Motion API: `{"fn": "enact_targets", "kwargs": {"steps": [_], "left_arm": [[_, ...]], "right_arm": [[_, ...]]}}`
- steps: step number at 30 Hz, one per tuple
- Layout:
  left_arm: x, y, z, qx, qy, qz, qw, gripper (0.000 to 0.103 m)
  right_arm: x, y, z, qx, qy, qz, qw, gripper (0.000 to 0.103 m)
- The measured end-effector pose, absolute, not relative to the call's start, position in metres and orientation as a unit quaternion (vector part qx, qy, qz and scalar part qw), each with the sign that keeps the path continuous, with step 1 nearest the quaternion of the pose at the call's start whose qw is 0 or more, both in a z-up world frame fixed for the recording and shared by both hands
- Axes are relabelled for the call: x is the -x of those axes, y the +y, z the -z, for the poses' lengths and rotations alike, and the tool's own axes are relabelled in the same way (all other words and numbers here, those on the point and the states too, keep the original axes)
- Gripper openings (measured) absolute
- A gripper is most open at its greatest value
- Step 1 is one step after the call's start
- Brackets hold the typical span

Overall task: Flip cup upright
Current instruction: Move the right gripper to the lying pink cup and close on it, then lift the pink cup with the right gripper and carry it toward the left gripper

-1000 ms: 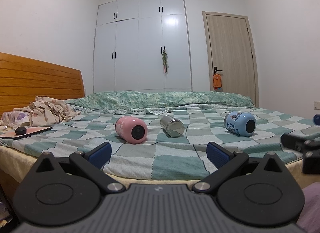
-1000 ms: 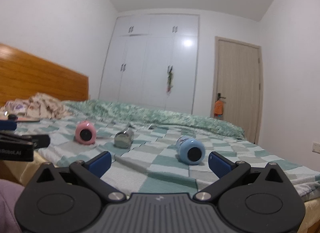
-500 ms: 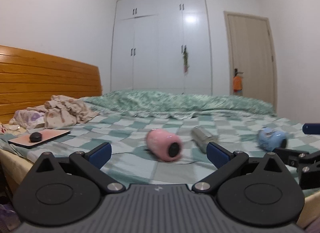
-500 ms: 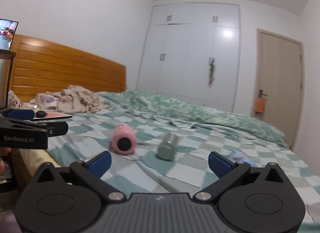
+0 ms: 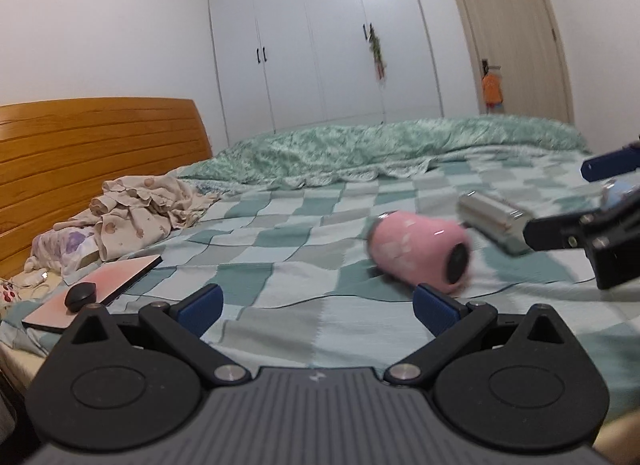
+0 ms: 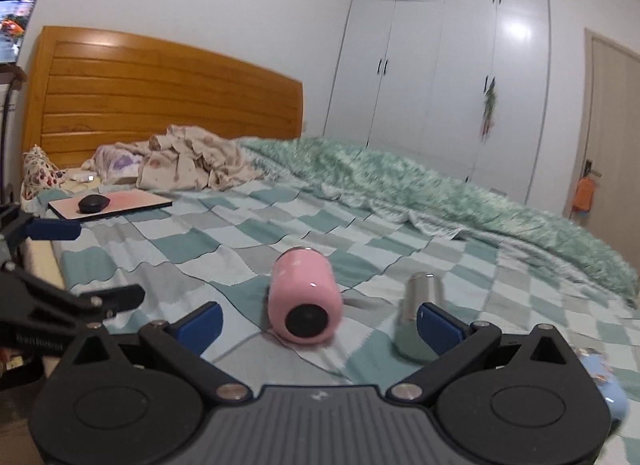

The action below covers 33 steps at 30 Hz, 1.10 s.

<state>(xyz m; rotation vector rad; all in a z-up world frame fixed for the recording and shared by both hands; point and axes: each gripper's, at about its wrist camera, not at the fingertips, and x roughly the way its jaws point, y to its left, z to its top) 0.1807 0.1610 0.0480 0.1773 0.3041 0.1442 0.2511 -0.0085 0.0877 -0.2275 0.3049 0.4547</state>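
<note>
Two grippers' jaws spread, nothing held; pink cup (image 6: pixel 305 305) lies sideways on checkered bed (image 5: pixel 280 265) by wardrobe (image 5: pixel 320 45)

Both wrist views face the bed (image 5: pixel 280 277) – sharing the pink cup (image 6: pixel 304 305).

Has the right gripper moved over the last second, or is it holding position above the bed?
Yes. The right gripper has swung left: the headboard now fills its view, the door sits at the edge, and the pink cup lies between its open fingers.
</note>
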Motion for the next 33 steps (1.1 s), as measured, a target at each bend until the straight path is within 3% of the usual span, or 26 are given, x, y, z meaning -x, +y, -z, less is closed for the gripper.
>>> {"fn": "enact_targets", "kwargs": {"steps": [19,20,22,33], "left_arm": [[-0.305,0.217,-0.017,-0.095,0.227,0.012,0.969,0.103],[-0.309,0.218,-0.015,-0.093,0.235,0.019,0.967,0.103],[-0.311,0.215,-0.012,-0.092,0.241,0.029,0.966,0.103],[-0.303,0.215,-0.017,-0.093,0.244,0.023,0.965,0.103]], "right_arm": [[-0.433,0.067,-0.039,0.106,0.299,-0.229,0.920,0.103],[-0.436,0.068,-0.036,0.104,0.302,-0.228,0.920,0.102],[-0.441,0.070,-0.028,0.091,0.317,-0.230,0.916,0.086],[-0.435,0.063,-0.022,0.052,0.318,-0.234,0.918,0.084]]}}
